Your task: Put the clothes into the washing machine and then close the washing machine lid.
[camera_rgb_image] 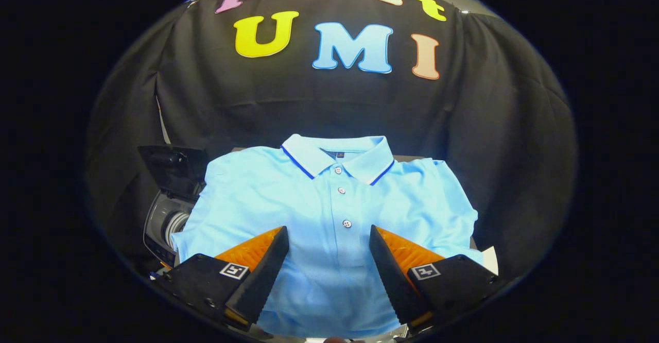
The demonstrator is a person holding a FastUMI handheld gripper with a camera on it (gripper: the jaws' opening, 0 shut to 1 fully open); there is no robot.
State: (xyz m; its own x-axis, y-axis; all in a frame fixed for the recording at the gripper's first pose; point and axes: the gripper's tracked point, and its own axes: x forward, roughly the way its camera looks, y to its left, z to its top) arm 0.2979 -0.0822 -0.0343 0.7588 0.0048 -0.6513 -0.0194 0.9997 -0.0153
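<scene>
Clothes for the wash are represented by a light blue polo shirt (329, 214), which is laid flat, front up, on the surface with its collar pointed toward the black cloth wall and its three buttons fastened down the placket. The tongs (329, 240) are held low over the shirt's lower half, tilted down at it, with the fingers spread wide apart; nothing is gripped between them, and the button placket is seen in the gap. Whether the fingertips (280, 237) are touching the fabric cannot be told. The washing machine (167, 219) is seen just beside the shirt's left sleeve, partly covered by it, with its dark lid (172, 168) raised open above the drum opening. A small white patch (489, 258) is seen just beside the shirt's right hem.
</scene>
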